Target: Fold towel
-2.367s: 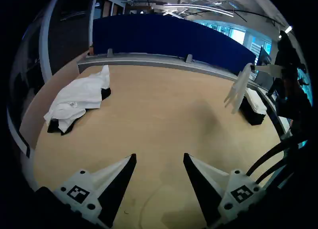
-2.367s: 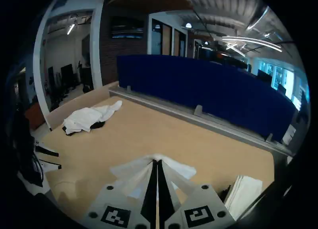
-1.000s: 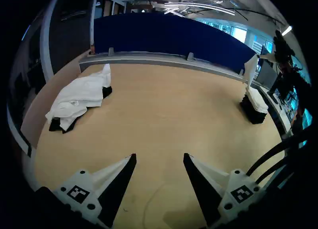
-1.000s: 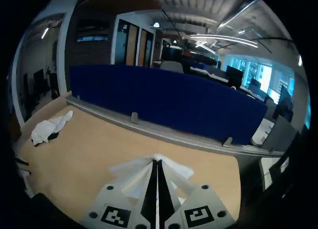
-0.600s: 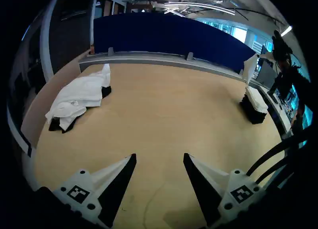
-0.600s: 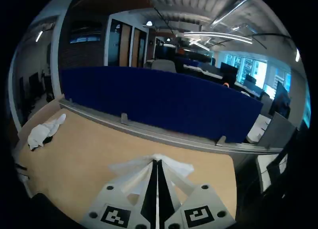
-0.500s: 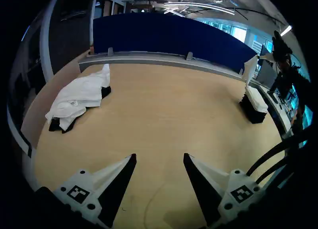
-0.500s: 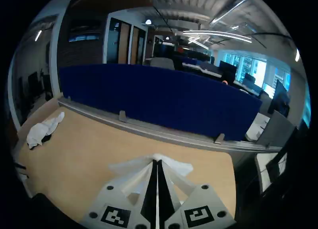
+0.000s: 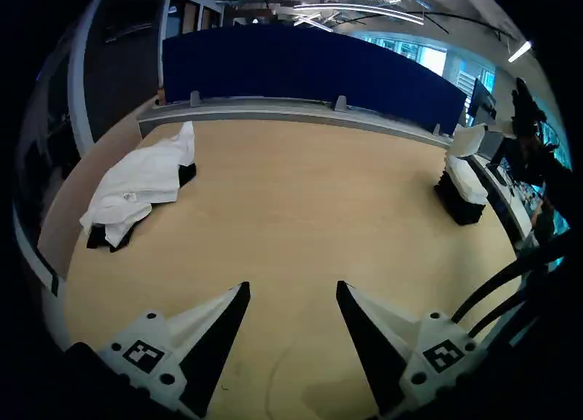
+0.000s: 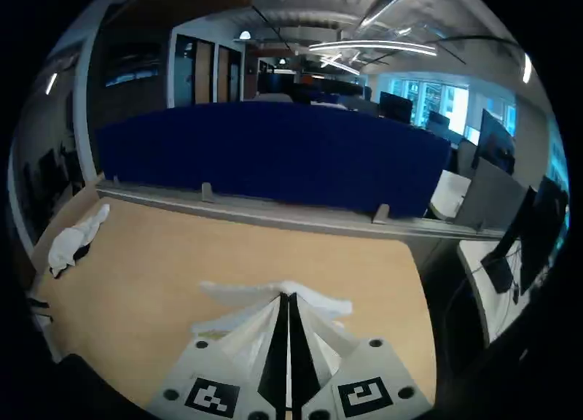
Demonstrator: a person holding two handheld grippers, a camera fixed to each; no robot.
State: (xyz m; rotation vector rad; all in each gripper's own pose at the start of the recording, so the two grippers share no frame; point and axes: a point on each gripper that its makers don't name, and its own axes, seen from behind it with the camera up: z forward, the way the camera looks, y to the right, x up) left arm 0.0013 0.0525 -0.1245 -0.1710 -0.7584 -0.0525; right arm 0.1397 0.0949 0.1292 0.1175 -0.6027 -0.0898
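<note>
The right gripper (image 10: 289,303) was pinched tight on a white towel (image 10: 331,302) at the frame's bottom centre; the left gripper (image 9: 291,284) stood wide apart over the wooden table (image 9: 306,194).

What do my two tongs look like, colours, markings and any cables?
The left tongs and right tongs look alike: pointed, wedge-shaped fingers with white outer shells and black inner faces. Each finger's base carries a square black-and-white marker. Black cables arc beside the left tongs.
</note>
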